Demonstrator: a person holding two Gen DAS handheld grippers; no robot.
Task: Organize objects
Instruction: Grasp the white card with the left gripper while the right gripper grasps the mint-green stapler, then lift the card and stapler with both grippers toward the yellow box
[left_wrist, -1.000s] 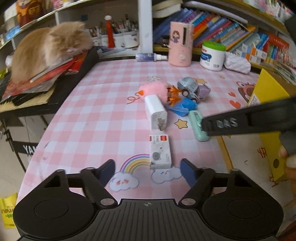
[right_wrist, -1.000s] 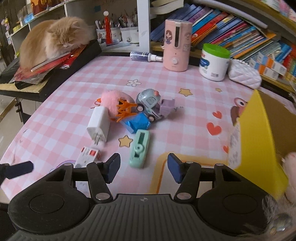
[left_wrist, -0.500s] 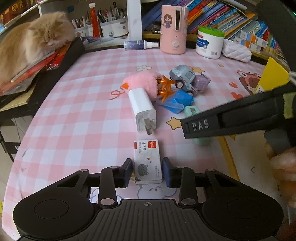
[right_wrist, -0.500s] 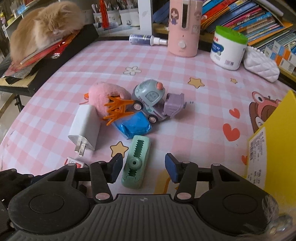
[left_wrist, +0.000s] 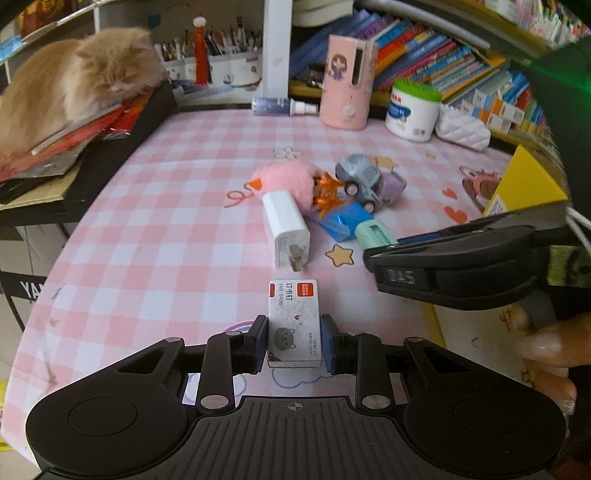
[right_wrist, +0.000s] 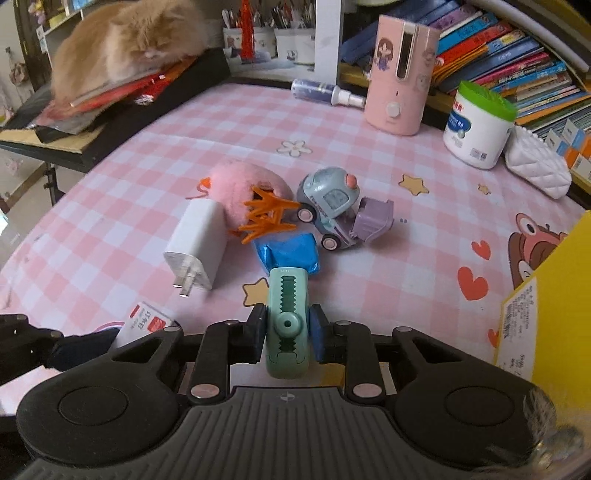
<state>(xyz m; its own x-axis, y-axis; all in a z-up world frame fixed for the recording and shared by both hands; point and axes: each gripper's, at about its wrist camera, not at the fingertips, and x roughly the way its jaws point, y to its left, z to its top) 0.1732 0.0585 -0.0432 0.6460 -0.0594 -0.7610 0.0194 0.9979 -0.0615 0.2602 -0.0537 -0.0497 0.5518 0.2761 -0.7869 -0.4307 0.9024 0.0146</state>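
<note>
My left gripper (left_wrist: 294, 332) is closing its jaws on a small white staple box with a red label (left_wrist: 293, 306), and both pads press its sides near the table's front edge. The jaws of my right gripper (right_wrist: 288, 325) are closing too, pads pressing a mint-green utility knife (right_wrist: 288, 295) that lies on the pink checked tablecloth (right_wrist: 110, 229). In the left wrist view the right gripper (left_wrist: 388, 266) reaches in from the right over the knife (left_wrist: 373, 234). The staple box (right_wrist: 146, 325) shows at the lower left of the right wrist view.
Just beyond lie a white charger (right_wrist: 197, 240), a pink fluffy toy (right_wrist: 243, 188), a blue packet (right_wrist: 290, 251) and a toy car (right_wrist: 332, 199). A yellow box (right_wrist: 554, 295) stands at the right. At the back are a cat (right_wrist: 125, 40), a pink humidifier (right_wrist: 400, 74) and a jar (right_wrist: 478, 125).
Both grippers went from open to shut. The left moved forward around the staple box and closed first. The right came down over the green knife and closed on it.
</note>
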